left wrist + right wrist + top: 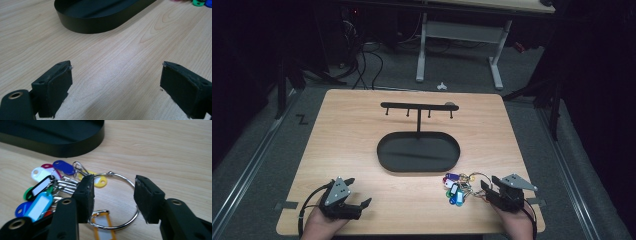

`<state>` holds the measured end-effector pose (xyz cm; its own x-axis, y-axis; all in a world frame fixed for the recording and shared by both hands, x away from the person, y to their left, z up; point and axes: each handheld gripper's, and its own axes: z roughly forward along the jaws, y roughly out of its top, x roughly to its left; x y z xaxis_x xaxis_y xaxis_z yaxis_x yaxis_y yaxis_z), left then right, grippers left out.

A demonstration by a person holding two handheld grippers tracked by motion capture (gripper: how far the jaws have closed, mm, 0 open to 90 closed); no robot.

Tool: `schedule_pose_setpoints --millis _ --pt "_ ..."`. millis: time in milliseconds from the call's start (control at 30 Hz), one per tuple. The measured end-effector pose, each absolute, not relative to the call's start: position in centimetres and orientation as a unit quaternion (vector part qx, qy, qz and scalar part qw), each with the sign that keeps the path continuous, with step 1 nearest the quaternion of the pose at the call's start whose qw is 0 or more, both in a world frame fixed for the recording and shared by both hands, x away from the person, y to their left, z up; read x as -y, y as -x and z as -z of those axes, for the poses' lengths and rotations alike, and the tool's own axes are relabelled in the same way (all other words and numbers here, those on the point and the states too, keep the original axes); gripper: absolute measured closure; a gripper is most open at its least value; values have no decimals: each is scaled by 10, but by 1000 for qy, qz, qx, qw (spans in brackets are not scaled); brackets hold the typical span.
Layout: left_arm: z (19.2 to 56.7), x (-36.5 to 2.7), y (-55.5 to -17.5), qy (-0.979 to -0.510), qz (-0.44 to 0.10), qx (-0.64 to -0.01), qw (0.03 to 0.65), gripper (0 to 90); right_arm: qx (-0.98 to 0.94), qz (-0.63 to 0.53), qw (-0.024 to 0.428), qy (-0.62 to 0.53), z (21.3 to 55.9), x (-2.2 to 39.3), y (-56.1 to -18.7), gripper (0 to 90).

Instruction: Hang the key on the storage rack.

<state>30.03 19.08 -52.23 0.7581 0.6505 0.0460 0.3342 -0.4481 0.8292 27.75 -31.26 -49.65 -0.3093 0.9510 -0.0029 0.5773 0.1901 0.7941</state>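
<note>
A large metal key ring (119, 177) with several coloured plastic tags (40, 203) lies flat on the wooden table (362, 125), near the front right. My right gripper (113, 182) is open and low over it, one jaw at each side of the ring, gripping nothing. In the high view the tags (454, 189) lie just left of the right gripper (488, 182). A black stand with an oval tray base (384, 150) and a hooked crossbar (417, 105) rises at the table's middle. My left gripper (358, 191) rests open at the front left, nothing between its jaws (117, 66).
The tray wall (100, 25) lies ahead of the left gripper. Bare wood spreads between the two grippers and around the stand. Beyond the table's far edge stand a white desk frame (422, 50) and loose cables on the floor (362, 60).
</note>
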Motion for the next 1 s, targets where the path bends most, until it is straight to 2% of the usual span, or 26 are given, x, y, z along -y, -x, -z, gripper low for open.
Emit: schedule_pose_setpoints --millis 100,367,633,1000 --pt "523 -191 -300 -832 -182 -294 434 112 -741 -359 247 -511 494 306 -277 598" --pt "522 -191 -300 -832 -180 -294 435 121 -761 -351 229 -496 496 298 -279 628" --pt "523 -192 -300 -834 -179 -292 432 124 -800 -317 210 -464 499 287 -287 753" --pt "522 -193 -299 -833 -178 -293 435 126 -835 -263 189 -444 503 276 -297 815"
